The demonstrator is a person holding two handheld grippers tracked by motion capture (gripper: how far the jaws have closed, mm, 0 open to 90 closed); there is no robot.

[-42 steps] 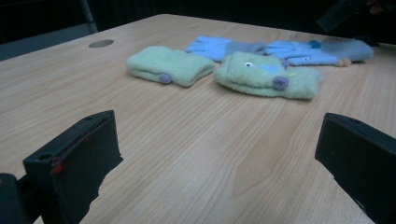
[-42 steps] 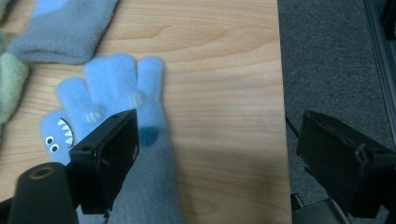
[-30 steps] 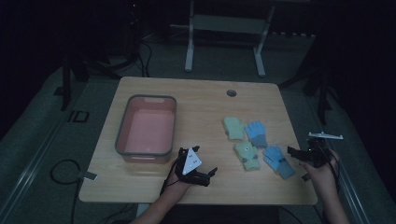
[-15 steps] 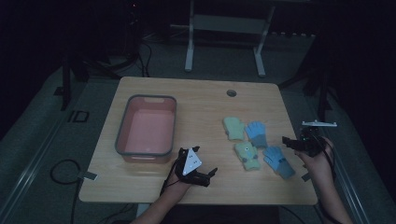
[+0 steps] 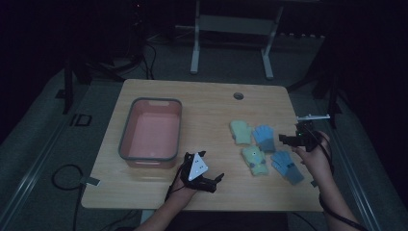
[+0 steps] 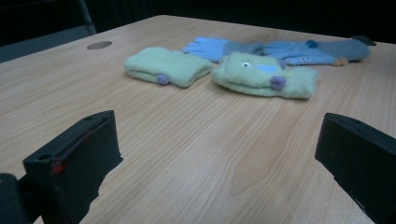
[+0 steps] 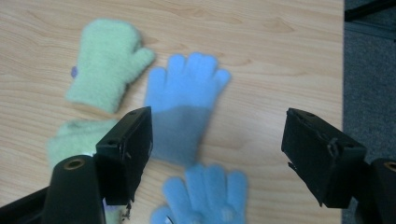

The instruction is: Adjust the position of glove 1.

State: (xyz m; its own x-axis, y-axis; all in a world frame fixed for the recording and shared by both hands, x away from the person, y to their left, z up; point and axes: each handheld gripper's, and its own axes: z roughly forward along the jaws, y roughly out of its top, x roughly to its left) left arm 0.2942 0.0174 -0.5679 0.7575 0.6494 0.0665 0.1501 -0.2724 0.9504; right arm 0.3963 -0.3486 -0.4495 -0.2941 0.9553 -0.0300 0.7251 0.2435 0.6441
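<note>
Gloves are lying in a little bunch on the right part of the worktop [image 5: 159, 199], and the person's right hand is hanging over them.

Nearest to the person, the left gripper [image 5: 208, 182] is sitting low on the near edge, left of the gloves. Its jaws are standing wide apart with nothing between them. It is pointing toward the gloves, so I think it is waiting for its turn.

A bit farther and to the right, the near blue glove [image 5: 287, 166] and the near green mitten [image 5: 255, 160] are lying flat, side by side. The mitten is showing a small round eye and a purple dot.

Just past them, the right gripper [image 5: 286, 139] is hovering above the far blue glove [image 7: 185, 108]. Its jaws have just been closing a little, yet they are standing well apart and nothing is caught between them. My guess is that it is lining up to pick up this glove.

The far green mitten [image 5: 240, 132] is lying to the left of that glove.

Farther left, the pink bin [image 5: 126, 140] is sitting open, maybe for the gloves.

No words or labels are showing anywhere.
</note>
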